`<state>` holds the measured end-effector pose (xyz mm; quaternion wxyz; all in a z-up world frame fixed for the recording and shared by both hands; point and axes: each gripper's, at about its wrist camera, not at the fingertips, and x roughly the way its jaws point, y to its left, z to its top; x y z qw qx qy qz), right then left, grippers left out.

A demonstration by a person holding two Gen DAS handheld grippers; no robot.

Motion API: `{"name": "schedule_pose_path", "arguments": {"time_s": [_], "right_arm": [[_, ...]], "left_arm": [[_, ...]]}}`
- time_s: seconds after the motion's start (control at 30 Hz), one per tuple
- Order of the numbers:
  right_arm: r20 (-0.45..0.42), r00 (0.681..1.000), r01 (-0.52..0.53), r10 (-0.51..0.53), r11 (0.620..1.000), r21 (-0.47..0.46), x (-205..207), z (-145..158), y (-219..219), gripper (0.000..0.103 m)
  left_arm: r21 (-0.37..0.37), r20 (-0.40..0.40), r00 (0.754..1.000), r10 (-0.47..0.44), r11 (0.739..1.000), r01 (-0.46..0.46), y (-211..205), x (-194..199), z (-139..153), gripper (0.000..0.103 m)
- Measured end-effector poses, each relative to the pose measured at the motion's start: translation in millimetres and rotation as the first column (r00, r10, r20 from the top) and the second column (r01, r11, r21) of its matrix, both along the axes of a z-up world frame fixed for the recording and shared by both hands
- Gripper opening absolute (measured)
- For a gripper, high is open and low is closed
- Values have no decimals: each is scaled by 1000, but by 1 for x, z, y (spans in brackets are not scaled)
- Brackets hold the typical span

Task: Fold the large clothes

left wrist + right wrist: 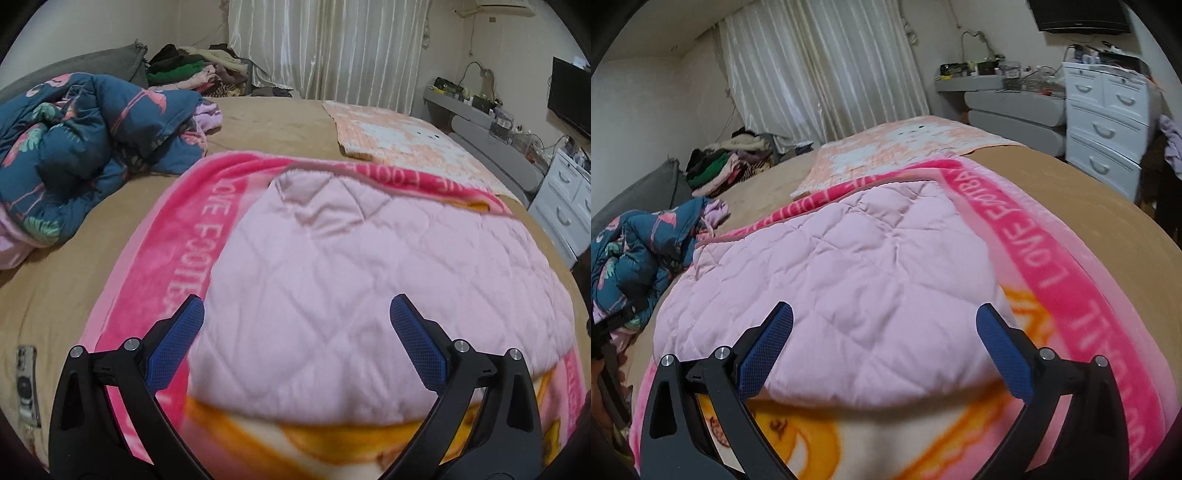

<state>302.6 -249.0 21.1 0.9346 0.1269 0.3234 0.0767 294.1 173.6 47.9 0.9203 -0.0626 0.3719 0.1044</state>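
Pink blanket [1060,266] lettered "LOVE", otherwise unclear

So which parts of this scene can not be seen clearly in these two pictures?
- Pink quilted garment: its type and sleeves are folded under, both views.
- Pink blanket: near edge blurred and cut off by the frame, right wrist view.
- Blanket lettering: partly covered by the garment, left wrist view.
- Clothes pile: too small to separate.
- Left claw, right claw: open, contact below unseen.

Left hand-held gripper [297,310] and right hand-held gripper [884,314], both jaws spread wide, nothing between them.
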Motion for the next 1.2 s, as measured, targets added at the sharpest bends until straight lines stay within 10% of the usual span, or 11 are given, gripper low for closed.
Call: {"name": "schedule_pose_path", "arguments": {"time_s": [0.37, 0.57, 1.2], "right_arm": [[-122, 989, 98, -83, 988, 120, -29, -39, -23, 99], [-184, 979, 117, -83, 976, 183, -21, -60, -26, 99], [-271, 962, 163, -47, 891, 425, 62, -109, -22, 99]], "left_arm": [[-203, -91, 994, 62, 976, -79, 14, -51, -50, 95], [-499, -139, 984, 115, 850, -170, 39, -48, -90, 94], [-626, -98, 972, 212, 746, -226, 43, 26, -123, 95]]}}
